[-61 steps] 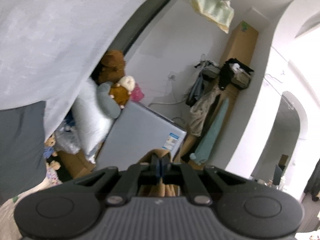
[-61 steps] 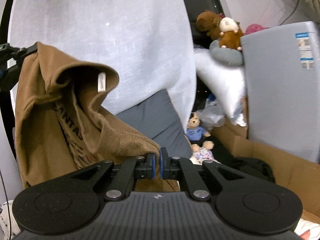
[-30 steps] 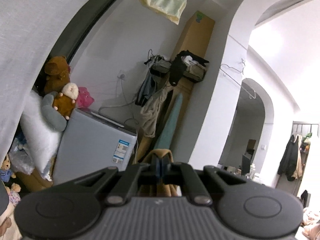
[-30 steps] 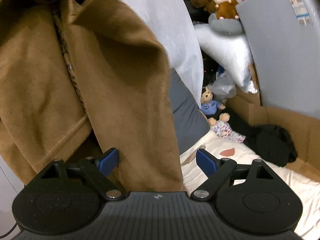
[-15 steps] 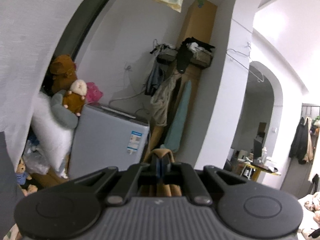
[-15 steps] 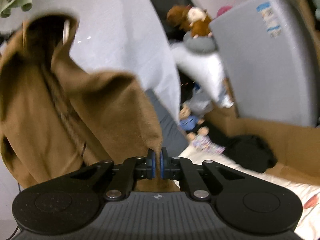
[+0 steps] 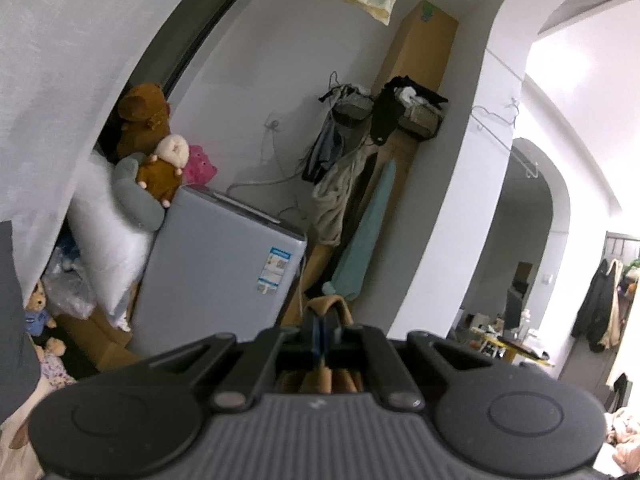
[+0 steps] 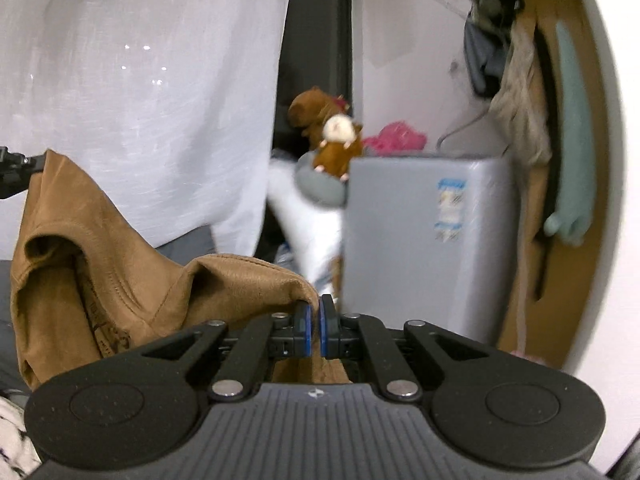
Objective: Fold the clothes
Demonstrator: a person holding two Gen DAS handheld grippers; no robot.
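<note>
- Nearest us in the right wrist view, low centre of the frame, our right gripper point(image 8: 313, 330) is pinching an edge of the brown garment point(image 8: 120, 272) between its blue pads. Only a thin bit of cloth sits between them, so we judge that a sharp tug could pull the hem out and drop that corner.
- In the left wrist view, again low centre, our left gripper point(image 7: 320, 334) is pressed together on a small fold of the same garment point(image 7: 326, 306). The grip looks narrow here too; if either side slips, the shirt swings from one point and bunches.
- Across the left half of the right wrist view, the garment hangs in the air, sagging and doubled over between the two grippers, with its neckline folded inward. If we lay it down like this, we think creases and a twisted collar would be trapped in the fold.
- Behind the cloth, the white curtain point(image 8: 140, 100) fills the upper left; a wide shake could catch it.
- Farther back, centre right, the grey appliance point(image 8: 428, 248) carries plush toys point(image 8: 332, 136) on top. We cannot tell how close they are, but a swinging sleeve might knock them off.
- The right wrist view is blurred, which suggests quick motion; speed makes every slip more likely.
</note>
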